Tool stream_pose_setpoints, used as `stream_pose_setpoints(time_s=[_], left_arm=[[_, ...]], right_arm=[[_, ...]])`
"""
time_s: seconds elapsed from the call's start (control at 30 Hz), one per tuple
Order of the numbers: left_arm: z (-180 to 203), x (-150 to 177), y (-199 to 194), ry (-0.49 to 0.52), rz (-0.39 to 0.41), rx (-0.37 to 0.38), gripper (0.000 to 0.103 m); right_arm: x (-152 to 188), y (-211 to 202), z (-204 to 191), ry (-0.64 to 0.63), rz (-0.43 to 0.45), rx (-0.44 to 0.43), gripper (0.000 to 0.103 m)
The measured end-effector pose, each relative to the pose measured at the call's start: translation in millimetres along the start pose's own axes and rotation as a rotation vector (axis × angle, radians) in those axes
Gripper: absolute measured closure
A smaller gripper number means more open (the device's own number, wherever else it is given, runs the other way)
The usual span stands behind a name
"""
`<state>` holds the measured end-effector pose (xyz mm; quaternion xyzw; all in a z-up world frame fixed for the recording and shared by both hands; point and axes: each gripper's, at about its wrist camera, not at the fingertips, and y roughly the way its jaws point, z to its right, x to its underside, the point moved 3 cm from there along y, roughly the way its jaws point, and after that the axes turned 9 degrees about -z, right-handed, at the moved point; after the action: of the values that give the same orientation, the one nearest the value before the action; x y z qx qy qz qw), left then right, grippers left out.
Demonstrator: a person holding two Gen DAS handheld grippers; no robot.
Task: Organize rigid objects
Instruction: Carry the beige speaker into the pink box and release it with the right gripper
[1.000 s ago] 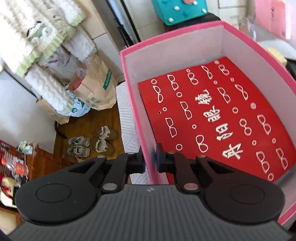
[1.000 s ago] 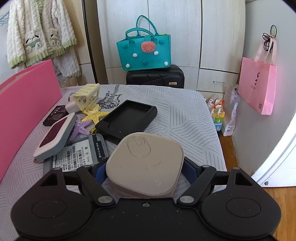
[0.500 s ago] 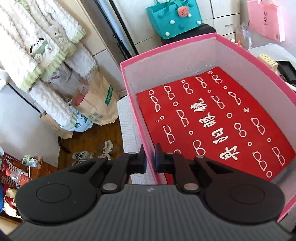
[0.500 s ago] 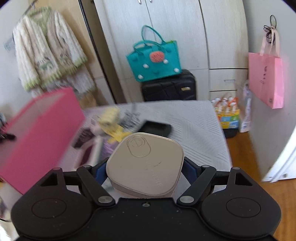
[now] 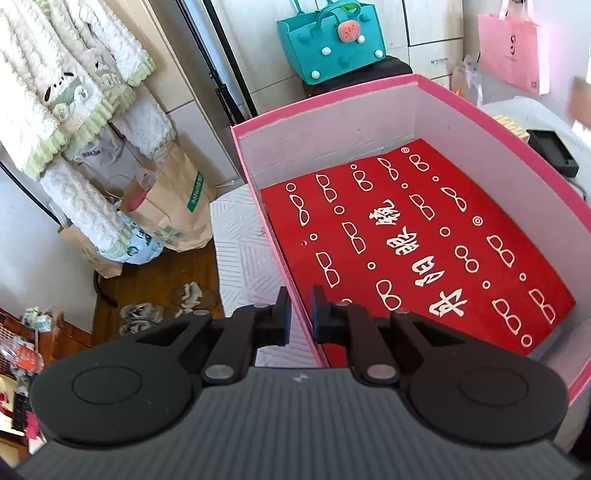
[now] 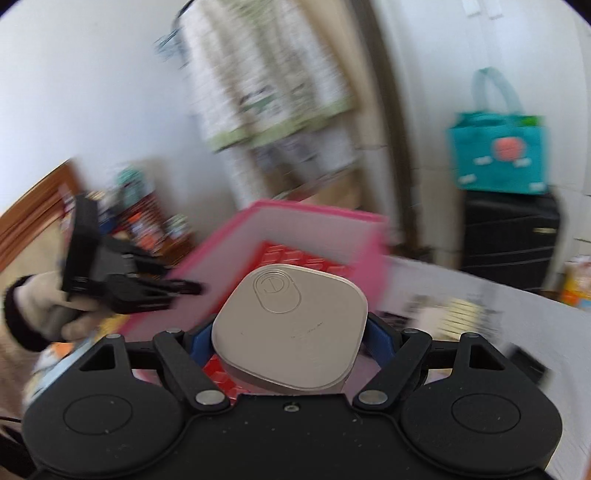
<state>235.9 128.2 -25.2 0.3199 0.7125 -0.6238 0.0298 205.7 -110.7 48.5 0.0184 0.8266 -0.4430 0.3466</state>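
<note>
Pale wardrobe doors point(image 5: 432, 22) behind a teal bag point(image 5: 332, 44) on a black suitcase point(image 6: 509, 232); white wall point(image 5: 33, 229), wooden floor point(image 5: 147, 277), daylight

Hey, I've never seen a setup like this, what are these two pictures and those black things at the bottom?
Those black things are hand-held grippers; a person holds one in each hand, with a camera on each looking forward. The left camera shows the left gripper, its jaws pinching the wall of a pink box with a red printed sheet lying inside. The blurred right camera shows the right gripper clamping a beige rounded case, with the pink box beyond it. A black tray lies on the bed beside the box.
</note>
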Motion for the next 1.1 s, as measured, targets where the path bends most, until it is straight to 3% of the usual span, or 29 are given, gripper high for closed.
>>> stream_pose_setpoints(time_s=[0.2,0.53,0.8,1.0,1.1], left_arm=[[-7.1,1.1,8.7,-0.020,-0.031,0.031,0.093],[-10.9,-0.8,13.2,-0.029,-0.031,0.046,0.092],[-5.4,3.6,12.1,-0.035,-0.026,0.047,0.092],[-0.9,2.5,11.6,-0.024,-0.021,0.031,0.093],[-0.2,2.1,11.1,-0.021,-0.020,0.026,0.093]], right_arm=[[-45.1,72.6,-23.1,0.032,-0.196,-0.094,0.019],[-94.7,176.7,-15.4,0.114,-0.365,0.026,0.019],[-96.8,230.3,-8.5,0.082,-0.437,0.097,0.019],[-88.0,239.5,-15.8,-0.045,-0.422,0.184,0.020],[-87.8,235.5,-18.7,-0.076,-0.399,0.186,0.019]])
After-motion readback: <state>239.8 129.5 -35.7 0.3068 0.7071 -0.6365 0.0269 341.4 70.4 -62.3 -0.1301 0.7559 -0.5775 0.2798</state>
